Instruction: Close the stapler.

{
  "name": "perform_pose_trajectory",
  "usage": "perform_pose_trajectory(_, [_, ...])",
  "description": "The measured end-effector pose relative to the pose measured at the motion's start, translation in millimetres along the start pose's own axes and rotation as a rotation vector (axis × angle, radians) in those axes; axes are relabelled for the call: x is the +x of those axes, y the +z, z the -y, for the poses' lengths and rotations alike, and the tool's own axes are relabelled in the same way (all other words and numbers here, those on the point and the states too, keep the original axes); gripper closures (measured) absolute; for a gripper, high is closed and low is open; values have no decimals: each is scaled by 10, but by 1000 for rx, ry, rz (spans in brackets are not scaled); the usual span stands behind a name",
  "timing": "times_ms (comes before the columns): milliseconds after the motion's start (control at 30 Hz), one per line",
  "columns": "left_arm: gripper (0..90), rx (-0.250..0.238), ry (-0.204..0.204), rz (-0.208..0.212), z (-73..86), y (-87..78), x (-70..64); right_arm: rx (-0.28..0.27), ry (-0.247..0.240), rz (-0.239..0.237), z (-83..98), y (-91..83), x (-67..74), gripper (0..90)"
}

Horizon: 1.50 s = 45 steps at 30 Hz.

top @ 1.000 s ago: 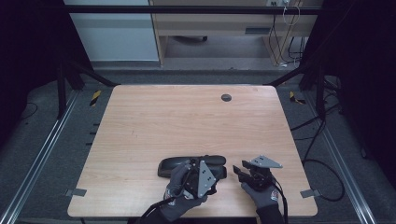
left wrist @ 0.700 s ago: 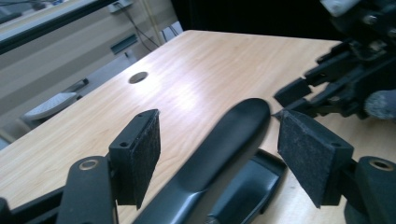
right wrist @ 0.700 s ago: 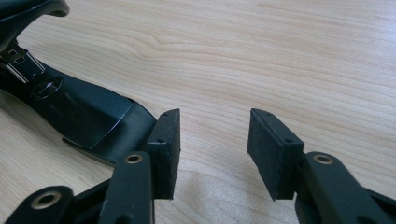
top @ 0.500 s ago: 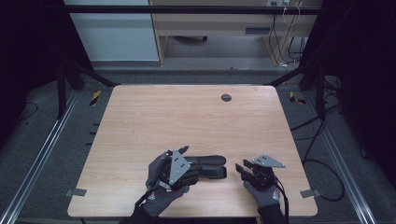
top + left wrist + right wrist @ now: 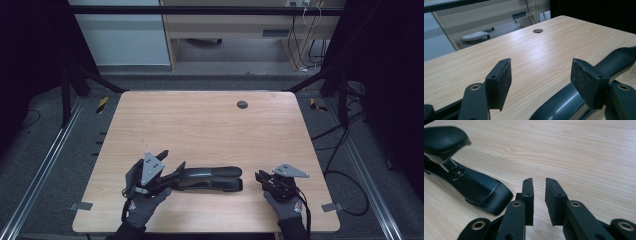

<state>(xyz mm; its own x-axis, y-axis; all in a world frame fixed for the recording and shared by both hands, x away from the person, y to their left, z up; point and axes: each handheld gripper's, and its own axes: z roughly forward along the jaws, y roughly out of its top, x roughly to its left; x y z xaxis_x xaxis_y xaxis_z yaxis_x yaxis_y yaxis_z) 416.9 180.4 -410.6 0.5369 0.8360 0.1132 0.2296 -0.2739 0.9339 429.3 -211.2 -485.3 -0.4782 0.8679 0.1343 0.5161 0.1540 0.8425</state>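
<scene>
Broadly, the table point(image 5: 210, 125) carries one thing worth handling: a long black stapler point(image 5: 210, 178) lying on its side-to-side axis near the front edge, roughly midway between the two hands. Landmark for everything else is that stapler. At its left end sits the left gripper point(image 5: 170, 167), jaws spread wide; in the left gripper view one pad point(image 5: 586, 85) lies right against the stapler's rounded grey-black body point(image 5: 564, 102), while the other pad point(image 5: 501, 80) stands well off it over bare wood, so nothing is clamped. Just beyond the stapler's right end rests the right gripper point(image 5: 261, 177), its jaws nearly together with a thin gap and nothing between them; the right gripper view shows the stapler's blunt base tip point(image 5: 489, 195) and raised top arm point(image 5: 444, 140) close beside those jaws but apart from them. The step in hand looks like taking hold of the stapler at its left end. To do it well, I judge the left gripper should shift sideways until the body sits centred between both pads, then close squarely across the narrow width, not the sloped top, which could slip. The wood is pale, smooth and glossy, so the stapler may slide if pushed. Far behind the stapler lies a cable hole point(image 5: 242, 104); beyond the table stand grey carpet, a desk and trailing cables point(image 5: 345, 150).
</scene>
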Motion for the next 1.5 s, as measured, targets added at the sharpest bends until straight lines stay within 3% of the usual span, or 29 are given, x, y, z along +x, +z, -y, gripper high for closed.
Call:
perform_pose_trajectory(367, [343,68,-61,-79,333,-117,377,-35,-12,-29,-166,-107,21,900])
perform_pose_trajectory(600, [377,110,-99,-115,528,-159,530,-63,-27,-99,-307,-154,143,900])
perform_pose_trajectory(833, [397,135,-98,-143,620,-148,580,-107,-56,-183,-488,-174,364,900])
perform_pose_trajectory(967, [413,156,-105,-155,687,-123,609,-106,-77,-216,-527,-153,479,900])
perform_pose_trajectory(1100, [417,168,-111,-165,725,-119,638,-73,-88,-217,-477,-91,518,900])
perform_pose_trajectory(1200, [418,165,-118,-171,727,-125,652,-92,-67,-229,-430,-77,493,900])
perform_pose_trajectory(1333, [418,168,-116,-174,735,-121,653,-51,-82,-191,-381,-36,506,900])
perform_pose_trajectory(1500, [418,173,-115,-173,742,-112,651,-32,-63,-192,-303,18,467,900])
